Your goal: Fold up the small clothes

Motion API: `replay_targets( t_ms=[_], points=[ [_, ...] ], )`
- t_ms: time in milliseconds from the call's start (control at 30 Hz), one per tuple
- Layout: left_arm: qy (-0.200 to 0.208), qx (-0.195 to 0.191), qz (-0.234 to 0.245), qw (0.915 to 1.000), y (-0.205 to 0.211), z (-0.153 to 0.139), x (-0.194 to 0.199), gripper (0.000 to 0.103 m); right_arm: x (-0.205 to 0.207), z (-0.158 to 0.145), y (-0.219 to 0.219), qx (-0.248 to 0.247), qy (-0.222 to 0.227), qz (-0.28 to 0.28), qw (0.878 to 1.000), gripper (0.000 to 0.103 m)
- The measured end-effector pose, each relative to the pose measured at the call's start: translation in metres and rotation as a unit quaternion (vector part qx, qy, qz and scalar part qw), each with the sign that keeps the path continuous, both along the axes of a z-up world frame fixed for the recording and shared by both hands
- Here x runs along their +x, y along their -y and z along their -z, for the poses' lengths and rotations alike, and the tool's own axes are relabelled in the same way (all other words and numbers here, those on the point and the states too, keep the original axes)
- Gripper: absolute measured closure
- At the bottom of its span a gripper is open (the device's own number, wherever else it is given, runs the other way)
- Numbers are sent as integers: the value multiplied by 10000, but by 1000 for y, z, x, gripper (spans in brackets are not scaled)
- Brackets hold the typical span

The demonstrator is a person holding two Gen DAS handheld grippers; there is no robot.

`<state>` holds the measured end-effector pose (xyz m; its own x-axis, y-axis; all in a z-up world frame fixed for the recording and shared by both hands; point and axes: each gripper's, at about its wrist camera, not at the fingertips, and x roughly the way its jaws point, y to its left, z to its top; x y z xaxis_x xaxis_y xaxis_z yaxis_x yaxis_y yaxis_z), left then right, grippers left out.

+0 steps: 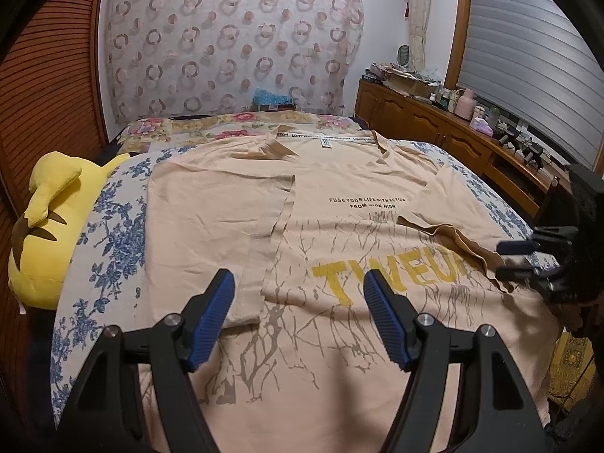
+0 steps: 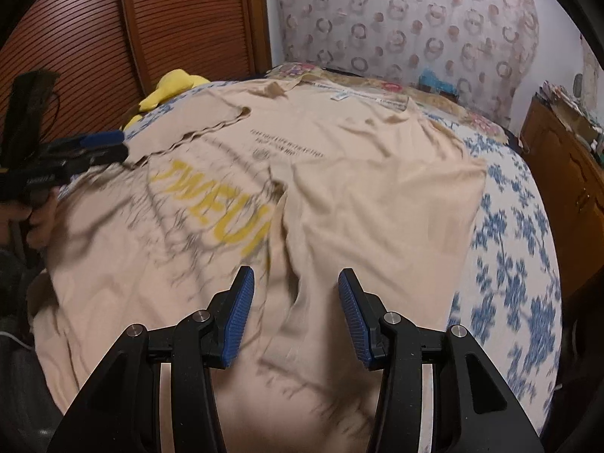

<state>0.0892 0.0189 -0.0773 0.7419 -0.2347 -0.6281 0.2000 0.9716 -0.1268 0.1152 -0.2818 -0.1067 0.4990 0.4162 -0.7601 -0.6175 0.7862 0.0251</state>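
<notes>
A beige T-shirt (image 1: pixel 339 204) with yellow letters and a grey branch print lies spread on the bed, collar at the far end. Both sides are folded in over the middle. My left gripper (image 1: pixel 300 288) is open and empty, just above the shirt's lower middle near the left fold's edge. My right gripper (image 2: pixel 294 288) is open and empty over the right fold (image 2: pixel 377 207). In the left wrist view the right gripper (image 1: pixel 515 260) shows at the right edge beside the folded flap (image 1: pixel 460 241). In the right wrist view the left gripper (image 2: pixel 107 147) shows at the left over the shirt (image 2: pixel 211 143).
The bed has a blue floral sheet (image 1: pixel 113 226). A yellow plush toy (image 1: pixel 41 226) lies at its left edge by a slatted wooden door (image 1: pixel 45 94). A wooden cabinet (image 1: pixel 445 128) with clutter runs along the right. A patterned curtain (image 1: pixel 234 37) hangs behind.
</notes>
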Motion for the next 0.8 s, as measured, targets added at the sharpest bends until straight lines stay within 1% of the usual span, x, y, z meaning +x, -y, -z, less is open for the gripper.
replay_targets(
  t_ms=[67, 167, 267, 333, 367, 400, 500, 600, 800],
  points=[
    [-3, -10, 1, 10000, 0, 0, 0, 32, -8, 2, -1, -13, 12, -49, 10000, 57],
    [0, -2, 6, 10000, 0, 0, 1, 32, -18, 6, -2, 3, -54, -114, 9999, 65],
    [-13, 18, 16, 10000, 1, 3, 0, 32, -23, 11, -4, -148, 8, -140, 9998, 75],
    [-14, 10, 15, 10000, 1, 3, 0, 32, -24, 12, -3, -215, 91, -98, 9997, 88],
    [-12, 14, 14, 10000, 1, 3, 0, 32, -24, 11, -1, -202, 92, -94, 9997, 90],
    [-14, 17, 12, 10000, 2, 3, 0, 32, -24, 11, 1, -169, 86, -100, 9998, 97],
    [-20, 20, 11, 10000, 2, 4, 1, 32, -25, 8, 4, -88, 38, -178, 9998, 100],
    [-14, 17, 12, 10000, 1, 4, 1, 32, -29, 6, 4, 2, -11, -253, 9997, 100],
    [3, 35, -27, 10000, -3, 7, 5, 32, -28, -2, 4, 37, 109, -192, 9997, 100]
  ],
)
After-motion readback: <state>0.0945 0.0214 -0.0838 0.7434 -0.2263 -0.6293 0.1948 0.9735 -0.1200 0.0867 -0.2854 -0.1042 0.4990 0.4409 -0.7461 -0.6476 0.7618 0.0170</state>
